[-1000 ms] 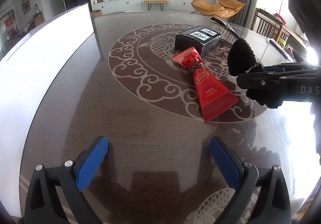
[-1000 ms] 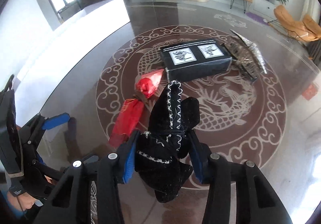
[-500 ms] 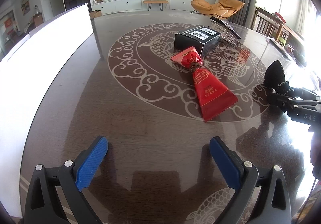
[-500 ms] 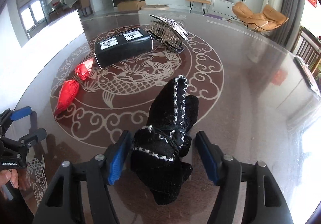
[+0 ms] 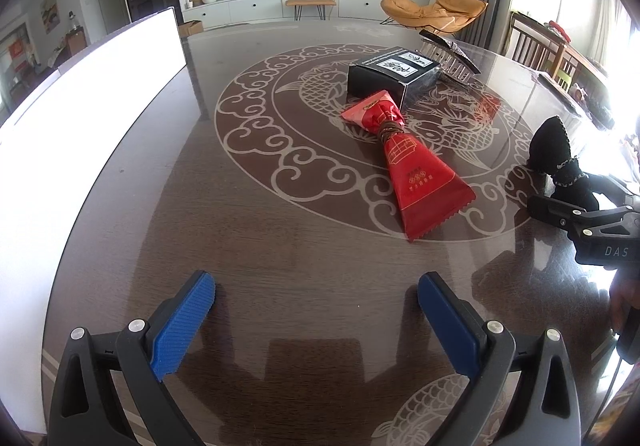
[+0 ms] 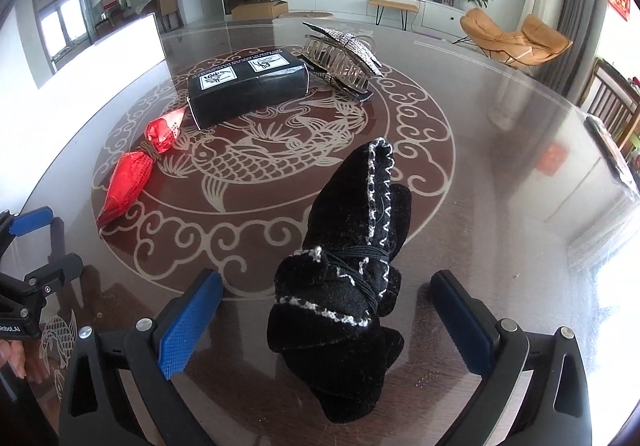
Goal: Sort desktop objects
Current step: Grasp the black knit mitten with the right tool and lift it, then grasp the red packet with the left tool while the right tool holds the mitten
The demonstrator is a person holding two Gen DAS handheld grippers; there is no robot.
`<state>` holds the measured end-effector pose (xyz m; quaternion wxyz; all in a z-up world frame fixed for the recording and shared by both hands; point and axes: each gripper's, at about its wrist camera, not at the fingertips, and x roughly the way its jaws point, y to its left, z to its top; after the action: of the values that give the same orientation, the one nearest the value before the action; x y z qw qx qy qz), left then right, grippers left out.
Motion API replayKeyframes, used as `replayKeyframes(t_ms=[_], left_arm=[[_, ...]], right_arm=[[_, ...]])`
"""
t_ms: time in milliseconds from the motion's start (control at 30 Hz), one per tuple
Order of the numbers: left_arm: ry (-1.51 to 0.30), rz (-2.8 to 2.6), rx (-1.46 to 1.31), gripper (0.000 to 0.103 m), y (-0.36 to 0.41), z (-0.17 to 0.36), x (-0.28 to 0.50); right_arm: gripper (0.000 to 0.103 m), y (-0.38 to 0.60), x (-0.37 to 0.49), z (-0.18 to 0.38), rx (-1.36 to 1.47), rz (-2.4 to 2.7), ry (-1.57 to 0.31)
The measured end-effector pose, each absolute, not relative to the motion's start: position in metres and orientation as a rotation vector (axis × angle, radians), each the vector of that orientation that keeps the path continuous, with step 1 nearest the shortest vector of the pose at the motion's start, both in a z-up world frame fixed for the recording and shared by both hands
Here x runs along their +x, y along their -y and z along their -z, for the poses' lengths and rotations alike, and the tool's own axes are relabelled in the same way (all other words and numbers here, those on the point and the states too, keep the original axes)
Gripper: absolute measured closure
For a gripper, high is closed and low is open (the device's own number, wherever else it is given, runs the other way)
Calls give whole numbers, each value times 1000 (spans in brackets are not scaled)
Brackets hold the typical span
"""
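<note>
Felt, black and fuzzy with white whip-stitched edges, forms a soft pouch [image 6: 352, 278] bound by black cord, lying on the glossy dark wooden table [image 6: 500, 174] between the right gripper's [image 6: 326, 318] ribbed blue pads, which have just been opening and now stand clear of it. Beyond it lie a crinkled red foil packet [image 5: 412, 166], tied at its waist, a black rectangular box [image 6: 248, 88] and a toothed metallic hair claw [image 6: 344, 60]. The left gripper [image 5: 316, 322] gapes empty.
</note>
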<state>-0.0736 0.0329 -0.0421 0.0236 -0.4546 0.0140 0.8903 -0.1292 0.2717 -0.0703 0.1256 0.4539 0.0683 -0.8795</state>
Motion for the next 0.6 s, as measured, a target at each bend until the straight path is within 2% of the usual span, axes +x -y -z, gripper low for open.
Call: replayKeyframes(t_ms=[467, 600], left_arm=[[-41, -2753, -1407, 0, -33, 42, -74], [37, -2692, -1352, 0, -26, 39, -70]], right_arm=[[0, -272, -130, 70, 1322, 2561, -200], [0, -272, -131, 70, 1322, 2561, -200]])
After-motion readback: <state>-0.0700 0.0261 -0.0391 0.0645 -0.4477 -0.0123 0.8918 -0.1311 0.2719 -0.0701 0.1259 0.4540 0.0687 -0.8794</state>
